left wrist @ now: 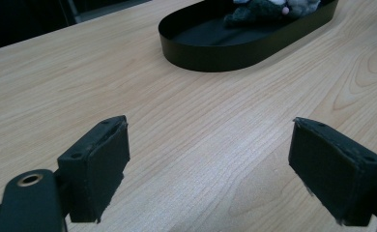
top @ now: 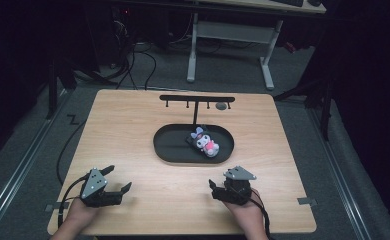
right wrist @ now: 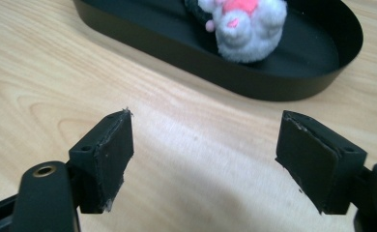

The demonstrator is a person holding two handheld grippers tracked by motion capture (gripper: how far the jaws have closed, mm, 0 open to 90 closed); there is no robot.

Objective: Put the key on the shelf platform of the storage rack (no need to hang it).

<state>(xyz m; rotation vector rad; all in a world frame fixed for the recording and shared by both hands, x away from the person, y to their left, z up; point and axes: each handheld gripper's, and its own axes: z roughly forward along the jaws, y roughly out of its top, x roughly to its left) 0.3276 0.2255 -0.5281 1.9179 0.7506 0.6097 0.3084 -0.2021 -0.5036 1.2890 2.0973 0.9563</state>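
The plush toy (top: 205,143) is lying in the right half of the black oval tray (top: 169,145), on its side or back as far as the high view tells, with its white and pink body (right wrist: 247,26) toward the near wall and a darker part trailing toward the middle of the tray. A black stand with small hooks (top: 197,100) is rising just behind the tray, and one small dark thing, too small to identify, is hanging near its right end. Judging by how things lie, the step in hand is a reach for the toy, probably to lift it out, and the right gripper (top: 218,189) is the better placed for it: its fingers (right wrist: 110,157) are standing wide apart with nothing between them, and in the right gripper view the toy is sitting ahead of them and a little above centre, well apart from the pads, with the tray's near wall (right wrist: 254,82) lying between. To do this well, the gripper should be coming in over that wall rather than against it, tipping down so that the fingers straddle the soft body across its narrower width, and closing firmly enough that the stuffing does not slip out. The left gripper (top: 117,184) is resting near the front left of the worktop (top: 123,120), its fingers (left wrist: 99,166) also spread wide and empty, with the tray far ahead of it, so it is best kept ready to steady the tray if it slides.
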